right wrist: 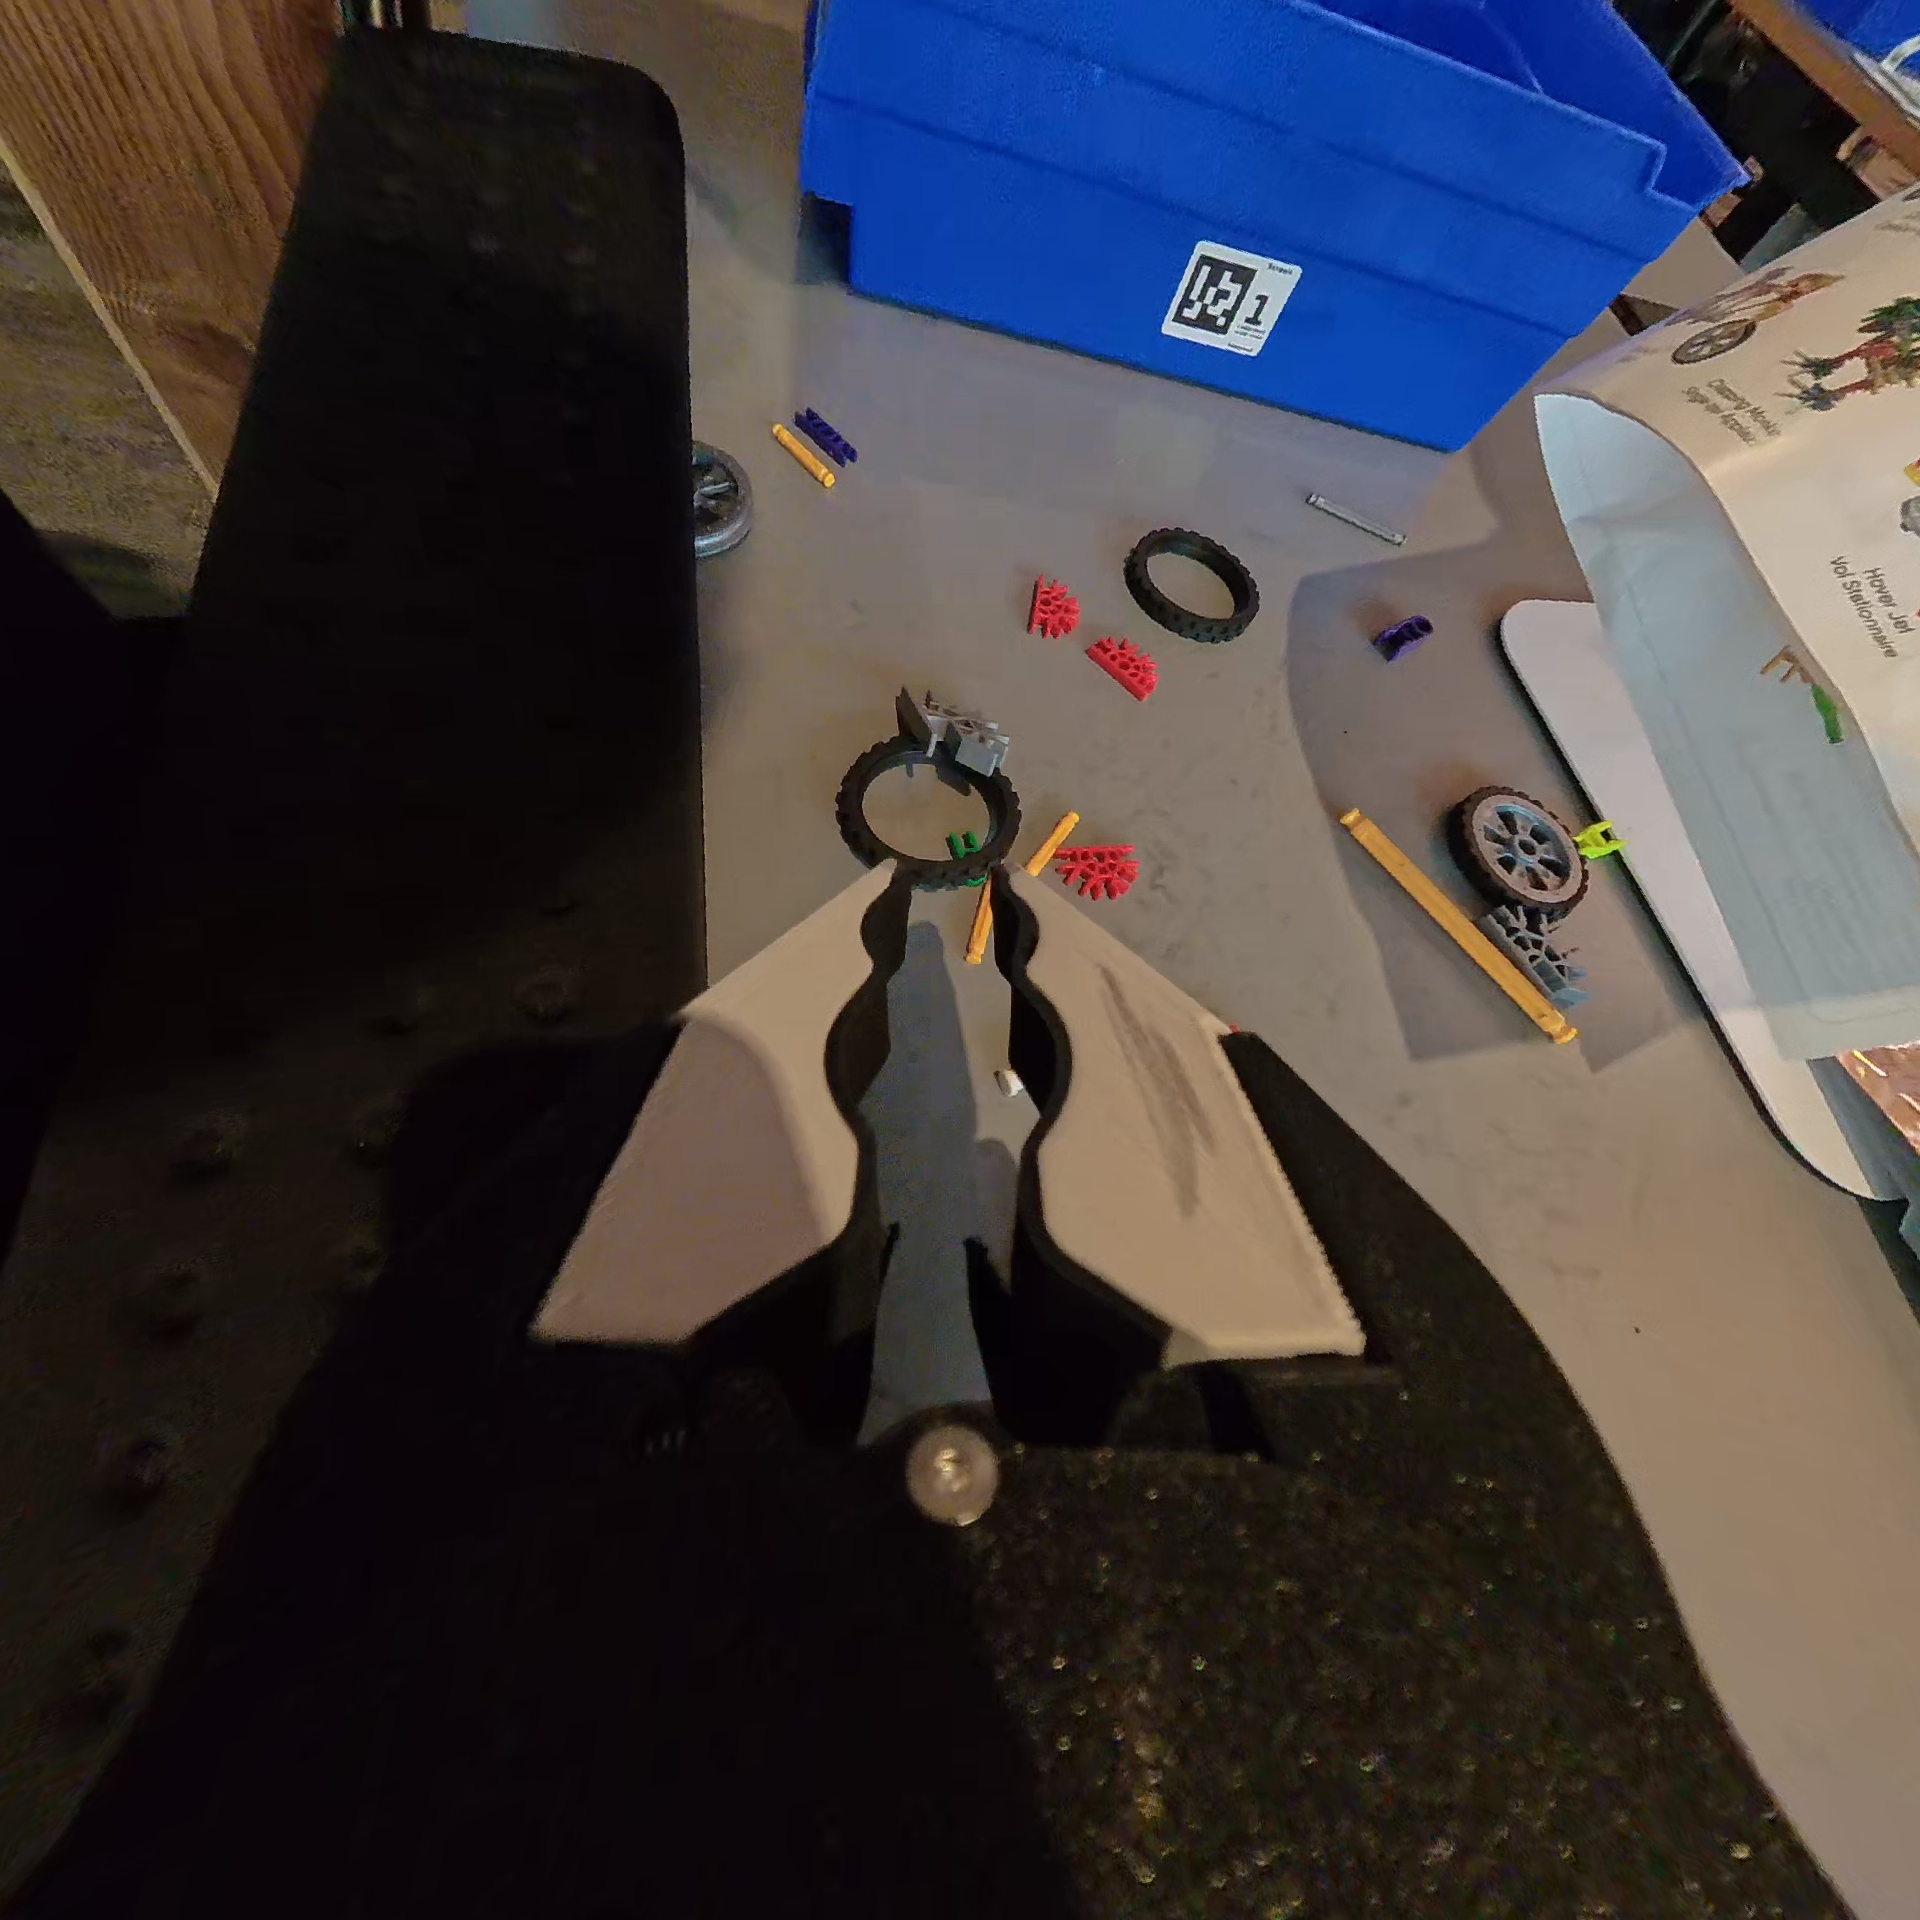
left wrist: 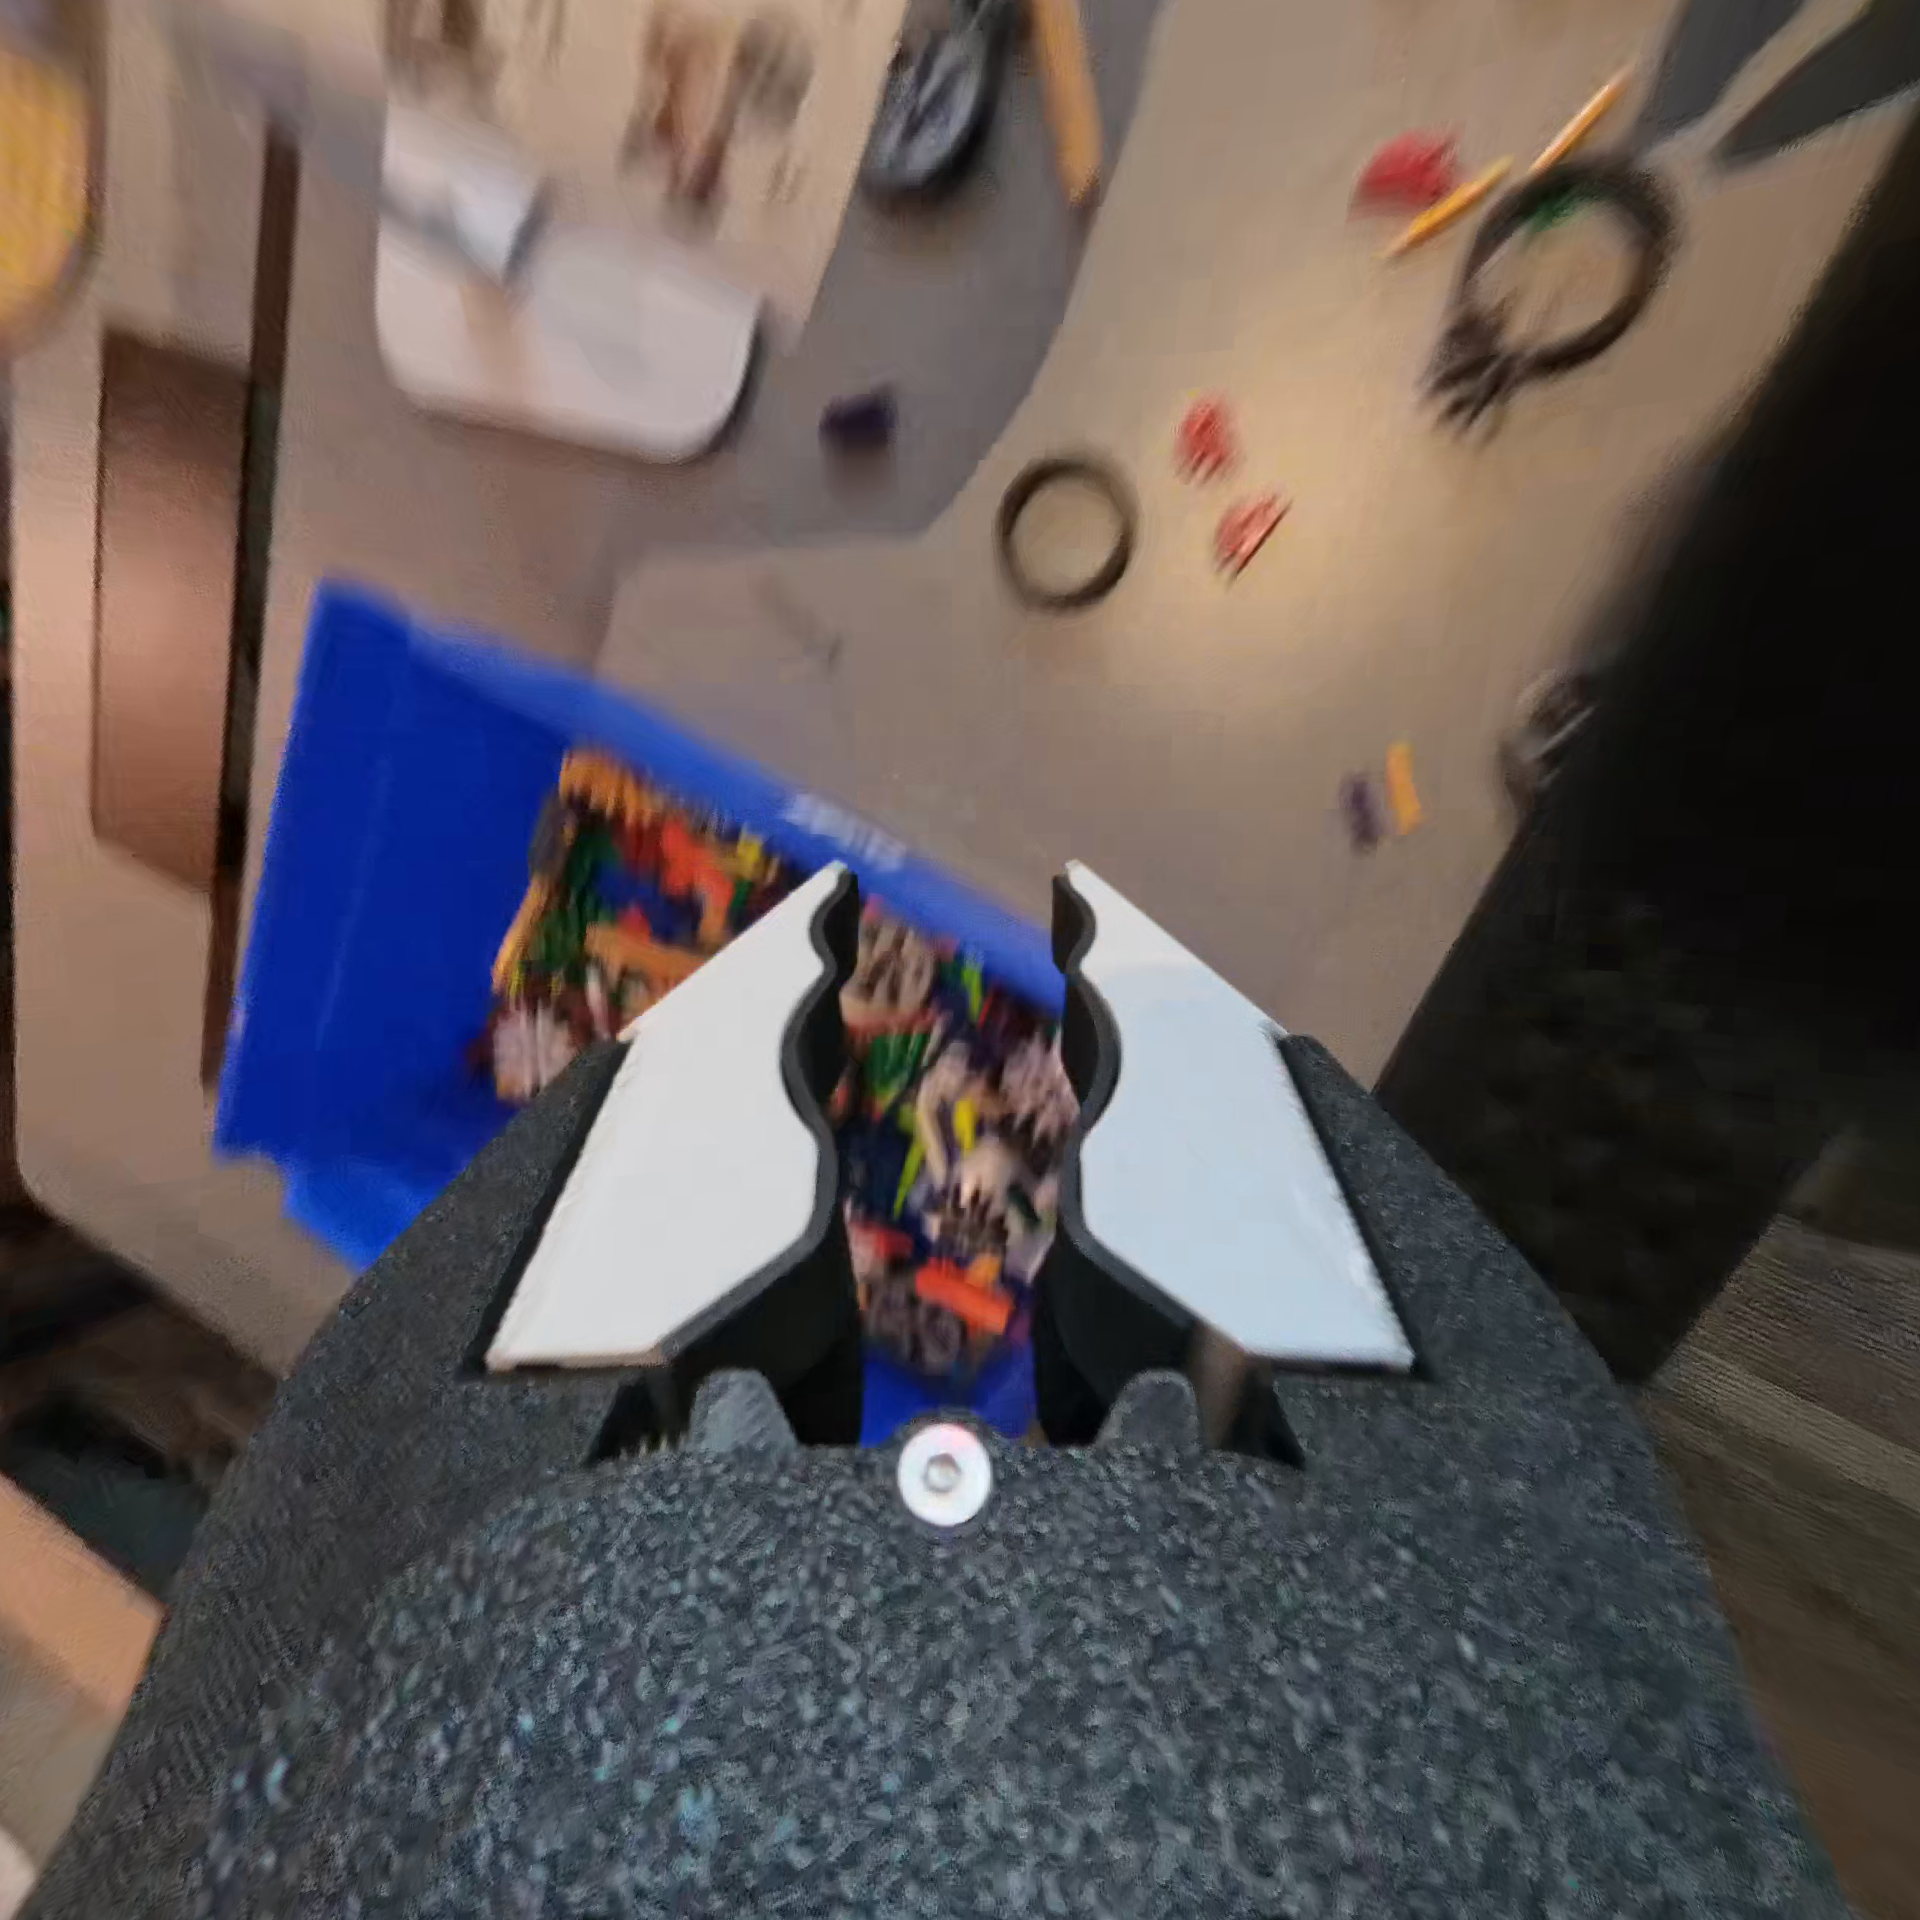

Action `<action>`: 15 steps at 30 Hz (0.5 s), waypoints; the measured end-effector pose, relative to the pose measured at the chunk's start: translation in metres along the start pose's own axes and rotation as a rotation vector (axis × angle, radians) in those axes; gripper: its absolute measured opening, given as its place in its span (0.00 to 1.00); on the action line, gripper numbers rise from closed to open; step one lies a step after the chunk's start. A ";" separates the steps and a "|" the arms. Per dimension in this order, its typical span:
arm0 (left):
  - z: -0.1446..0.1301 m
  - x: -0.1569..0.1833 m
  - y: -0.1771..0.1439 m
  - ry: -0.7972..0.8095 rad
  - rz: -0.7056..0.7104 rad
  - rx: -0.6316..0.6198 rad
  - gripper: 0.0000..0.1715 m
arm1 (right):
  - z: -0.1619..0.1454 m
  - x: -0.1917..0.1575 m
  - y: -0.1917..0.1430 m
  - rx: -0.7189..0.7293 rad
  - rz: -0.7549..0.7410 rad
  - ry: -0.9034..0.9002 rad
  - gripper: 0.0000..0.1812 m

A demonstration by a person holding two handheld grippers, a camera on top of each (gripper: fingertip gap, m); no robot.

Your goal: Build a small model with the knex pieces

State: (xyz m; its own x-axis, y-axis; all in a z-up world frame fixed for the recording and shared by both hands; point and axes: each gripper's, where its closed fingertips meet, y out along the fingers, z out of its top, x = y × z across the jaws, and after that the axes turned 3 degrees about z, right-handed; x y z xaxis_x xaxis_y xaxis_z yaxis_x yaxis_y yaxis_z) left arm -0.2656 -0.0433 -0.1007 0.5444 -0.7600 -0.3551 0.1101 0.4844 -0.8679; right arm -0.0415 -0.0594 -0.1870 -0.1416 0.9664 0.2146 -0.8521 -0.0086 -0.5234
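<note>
Though the left wrist view is smeared by motion blur, the left gripper shows its jaws spread with nothing between them, held above a blue bin full of mixed coloured building pieces. Beyond it on the grey table lie a loose black tyre ring, some red connectors and a second black ring with orange rods beside it, all too blurred to tell apart further. No piece is lifted here.

In the right wrist view, which is sharp, the right gripper has its jaws narrowed but not closed, the tips touching or just short of a black tyre that lies on the table with a small grey assembly at its far rim and a green piece at its near rim. Whether the tips actually pinch the tyre I cannot tell. A red connector, yellow rods, a complete wheel, an instruction sheet and another blue bin surround it. The parts lie mostly scattered and unjoined
</note>
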 end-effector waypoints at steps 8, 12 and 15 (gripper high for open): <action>-0.128 -0.010 0.034 -0.218 -0.195 -0.246 0.18 | -0.005 0.000 0.002 -0.024 -0.003 0.002 0.08; -0.169 -0.001 0.056 -0.205 -0.227 -0.413 0.19 | -0.007 0.000 0.003 -0.032 0.003 0.002 0.08; -0.184 -0.002 0.066 -0.226 -0.225 -0.455 0.19 | -0.008 0.000 0.003 -0.035 0.004 0.003 0.08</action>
State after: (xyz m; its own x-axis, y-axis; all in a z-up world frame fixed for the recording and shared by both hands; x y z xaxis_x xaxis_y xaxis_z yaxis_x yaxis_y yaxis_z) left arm -0.4124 -0.0893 -0.2206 0.7192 -0.6871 -0.1038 -0.0986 0.0469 -0.9940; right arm -0.0398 -0.0575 -0.1955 -0.1428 0.9672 0.2099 -0.8333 -0.0031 -0.5528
